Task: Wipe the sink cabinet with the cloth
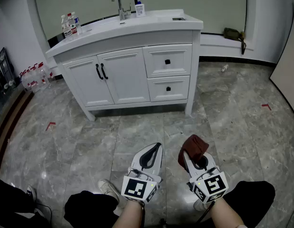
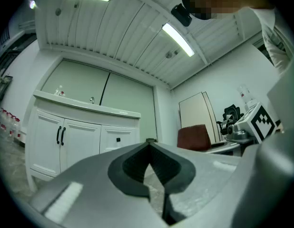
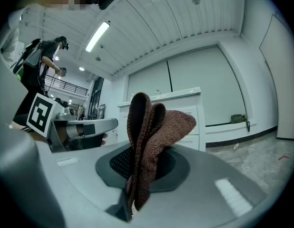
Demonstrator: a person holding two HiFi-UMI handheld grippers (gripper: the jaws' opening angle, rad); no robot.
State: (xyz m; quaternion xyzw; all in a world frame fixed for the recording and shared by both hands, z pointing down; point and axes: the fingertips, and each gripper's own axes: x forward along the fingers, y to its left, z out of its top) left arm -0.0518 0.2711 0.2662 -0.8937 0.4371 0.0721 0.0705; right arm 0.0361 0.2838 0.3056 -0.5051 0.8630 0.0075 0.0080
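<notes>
A white sink cabinet [image 1: 132, 70] with two doors, two drawers and a chrome faucet [image 1: 119, 4] stands across the floor ahead of me. It also shows in the left gripper view as the cabinet [image 2: 75, 132] and behind the cloth in the right gripper view. My right gripper [image 1: 193, 148] is shut on a dark red-brown knitted cloth [image 1: 194, 146], which sticks up folded between the jaws as the cloth [image 3: 149, 137]. My left gripper [image 1: 154, 151] is shut with nothing in it, its jaw tips meeting [image 2: 149, 144]. Both are held low, well short of the cabinet.
Bottles [image 1: 71, 25] stand on the counter's left end and a soap bottle [image 1: 139, 7] by the faucet. More bottles [image 1: 35, 75] sit on the floor at left. A green bag [image 1: 232, 33] lies on the ledge at right. Grey marble floor [image 1: 151, 122] lies between me and the cabinet.
</notes>
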